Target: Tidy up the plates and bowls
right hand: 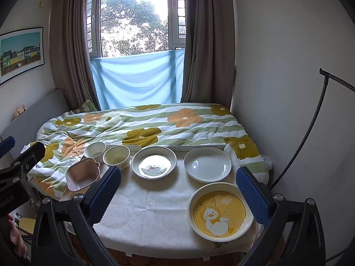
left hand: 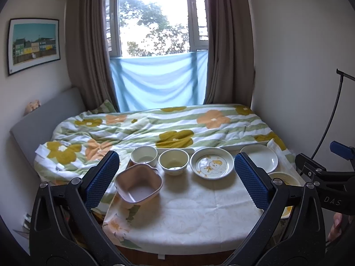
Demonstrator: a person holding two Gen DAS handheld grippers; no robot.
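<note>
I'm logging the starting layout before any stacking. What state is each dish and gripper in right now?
Pink square bowl: upright, empty, at the table's left edge.
White bowl: upright, unstacked.
Cream bowl: upright, unstacked.
Duck plate: flat, unstacked.
White plate: flat, empty.
Yellow duck plate: flat, nearest the front edge.
Left gripper: open, holding nothing.
Right gripper: open, holding nothing.
</note>
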